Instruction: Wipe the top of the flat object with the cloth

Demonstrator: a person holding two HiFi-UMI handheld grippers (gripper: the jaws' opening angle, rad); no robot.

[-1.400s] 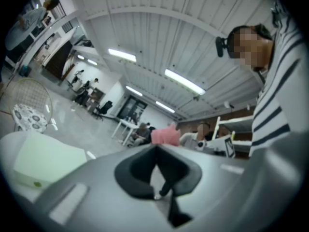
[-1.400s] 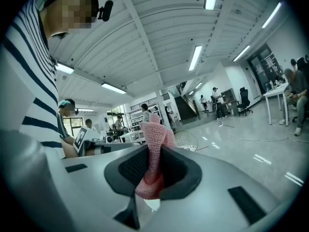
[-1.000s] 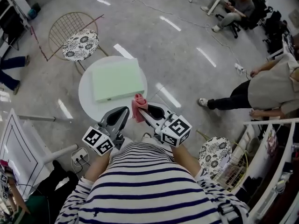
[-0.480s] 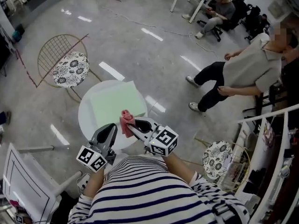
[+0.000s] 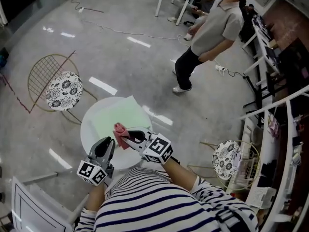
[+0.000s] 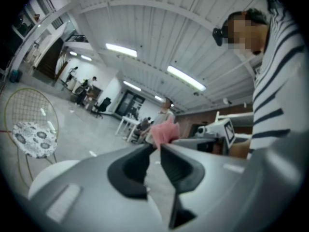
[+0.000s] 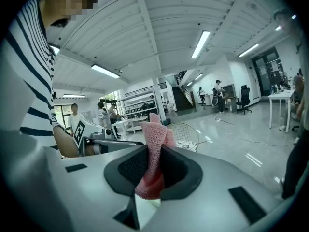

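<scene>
My R claw clamped on crumpled pink knit cloth by pale-green flat board on round white table; L claw opening, narrow gap, empty.

So the thing holding everything is a small round white table standing on a shiny grey floor. As far as I can see, the only thing lying directly on it is a pale green flat object. It's rectangular and turned a bit on the diagonal, so one corner pokes right out to the table's far edge. It covers most of the far half of the top, with a strip of bare white showing along the left side. The near edge of the table is partly hidden from the head view, so can't say much about that bit. A wire chair with a flowery cushion stands on the floor just beside the table.
</scene>
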